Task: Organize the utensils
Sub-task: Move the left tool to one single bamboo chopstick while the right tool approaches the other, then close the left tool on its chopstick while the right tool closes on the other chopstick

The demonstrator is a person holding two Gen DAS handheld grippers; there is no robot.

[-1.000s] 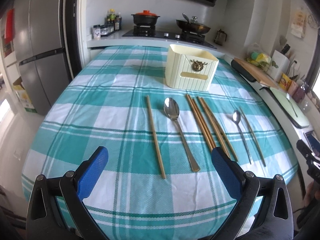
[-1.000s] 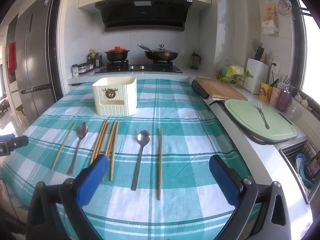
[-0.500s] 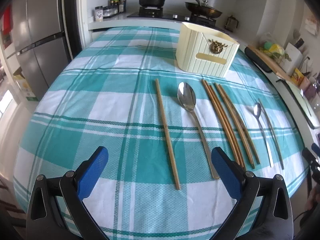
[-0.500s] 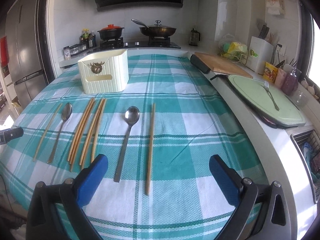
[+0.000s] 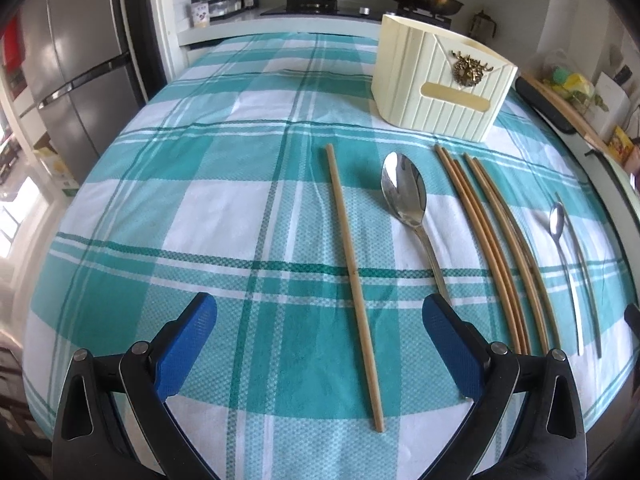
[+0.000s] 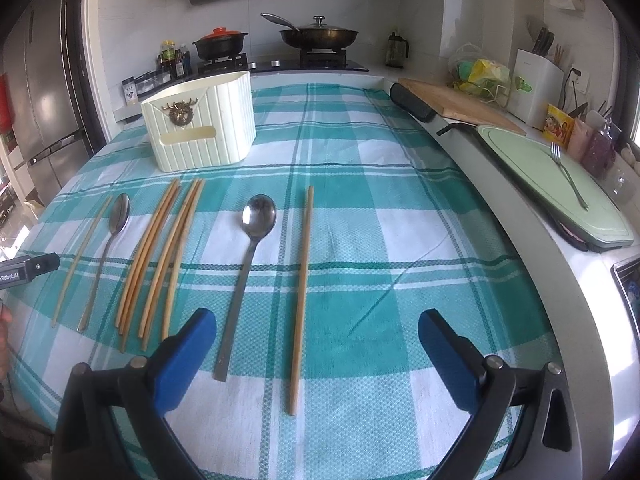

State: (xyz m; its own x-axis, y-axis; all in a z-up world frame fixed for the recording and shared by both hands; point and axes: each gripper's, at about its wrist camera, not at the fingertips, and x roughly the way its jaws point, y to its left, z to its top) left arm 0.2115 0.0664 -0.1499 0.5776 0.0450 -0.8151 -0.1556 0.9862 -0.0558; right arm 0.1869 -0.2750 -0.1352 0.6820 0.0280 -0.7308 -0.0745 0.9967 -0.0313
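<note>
A cream utensil holder [image 5: 440,84] [image 6: 200,128] stands on the teal plaid tablecloth [image 5: 200,220]. In front of it lie a single wooden chopstick [image 5: 352,272], a large steel spoon [image 5: 408,204], a bunch of several chopsticks [image 5: 492,248], a smaller spoon [image 5: 560,240] and another chopstick. My left gripper [image 5: 316,348] is open, low over the cloth, its fingers either side of the single chopstick's near end. My right gripper [image 6: 316,356] is open, its fingers either side of the rightmost chopstick [image 6: 302,288], beside the smaller spoon [image 6: 250,256].
A stove with a red-lidded pot [image 6: 220,42] and a pan [image 6: 318,36] is behind the table. A counter on the right holds a wooden board [image 6: 460,106] and a green tray [image 6: 548,176] with a fork. A fridge [image 5: 80,80] stands at the left.
Both grippers have moved forward and lower toward the utensils, which now look larger. Both stay open. No utensil has moved.
</note>
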